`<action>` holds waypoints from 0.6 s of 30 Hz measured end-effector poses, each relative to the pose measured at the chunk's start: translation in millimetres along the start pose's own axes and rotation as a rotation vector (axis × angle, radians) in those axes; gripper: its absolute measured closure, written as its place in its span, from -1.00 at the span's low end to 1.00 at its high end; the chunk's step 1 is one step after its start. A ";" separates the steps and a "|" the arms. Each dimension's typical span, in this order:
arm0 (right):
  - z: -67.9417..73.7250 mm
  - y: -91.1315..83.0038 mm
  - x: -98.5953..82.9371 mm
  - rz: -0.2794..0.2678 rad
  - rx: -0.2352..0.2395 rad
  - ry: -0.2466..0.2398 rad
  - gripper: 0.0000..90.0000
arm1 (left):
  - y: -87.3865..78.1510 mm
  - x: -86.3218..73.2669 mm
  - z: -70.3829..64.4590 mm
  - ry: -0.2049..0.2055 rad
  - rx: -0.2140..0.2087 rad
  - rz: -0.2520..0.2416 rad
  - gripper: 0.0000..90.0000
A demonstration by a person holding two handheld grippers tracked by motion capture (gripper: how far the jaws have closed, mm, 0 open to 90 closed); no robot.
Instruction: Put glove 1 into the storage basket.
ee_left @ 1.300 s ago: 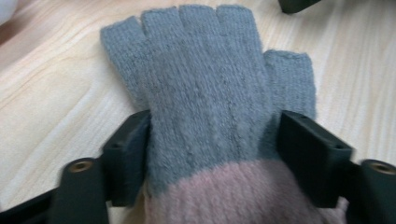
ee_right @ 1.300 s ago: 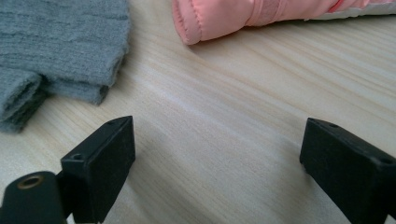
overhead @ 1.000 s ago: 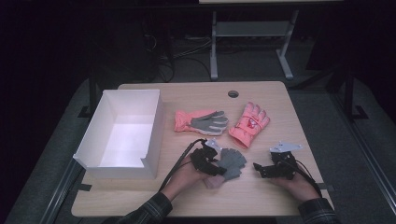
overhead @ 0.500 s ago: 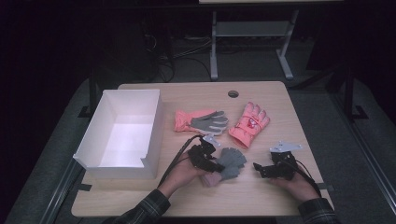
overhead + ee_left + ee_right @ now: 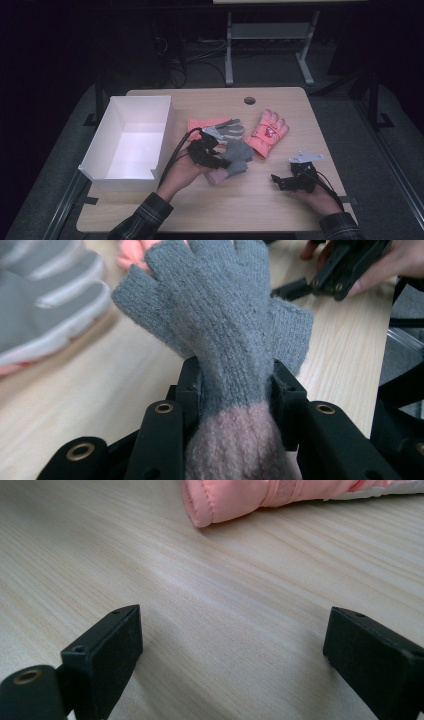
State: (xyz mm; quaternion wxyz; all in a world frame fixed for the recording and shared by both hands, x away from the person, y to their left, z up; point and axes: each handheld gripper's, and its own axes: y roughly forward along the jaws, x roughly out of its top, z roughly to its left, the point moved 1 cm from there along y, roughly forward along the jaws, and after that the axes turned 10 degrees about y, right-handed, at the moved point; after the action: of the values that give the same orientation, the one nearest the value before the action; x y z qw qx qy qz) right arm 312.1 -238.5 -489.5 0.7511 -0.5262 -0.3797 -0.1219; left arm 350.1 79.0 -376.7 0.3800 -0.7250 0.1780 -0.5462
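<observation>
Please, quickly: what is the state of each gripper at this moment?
Left gripper: closed on the grey knit glove, near its pink cuff.
Right gripper: open, holding nothing, low over the table.

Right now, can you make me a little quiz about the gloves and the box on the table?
1. True or false: the left tongs are shut on the grey knit glove.
2. The right tongs are: A open over bare table, B holding a pink glove, C inside the white box.
3. Fill in: the white box stands at the table's ____ side in the high view.

Key: 1 true; 2 A; 3 left.
</observation>
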 end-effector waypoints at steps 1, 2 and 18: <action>-0.2 -0.1 0.0 0.001 -0.002 -0.003 -0.81 | -5.1 1.6 1.3 0.000 0.006 0.001 0.44; -0.2 -0.1 0.0 0.001 -0.001 -0.002 -0.81 | -9.8 3.0 2.4 -0.003 0.011 -0.003 0.44; -0.1 0.0 0.0 0.000 -0.001 -0.002 -0.81 | -92.5 11.0 30.3 -0.045 0.133 -0.079 0.44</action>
State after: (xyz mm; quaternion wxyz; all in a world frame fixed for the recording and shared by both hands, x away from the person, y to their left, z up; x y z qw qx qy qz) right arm 312.2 -238.6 -489.5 0.7506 -0.5266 -0.3802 -0.1215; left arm 367.4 142.4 -303.9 0.4094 -0.7168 0.1039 -0.5549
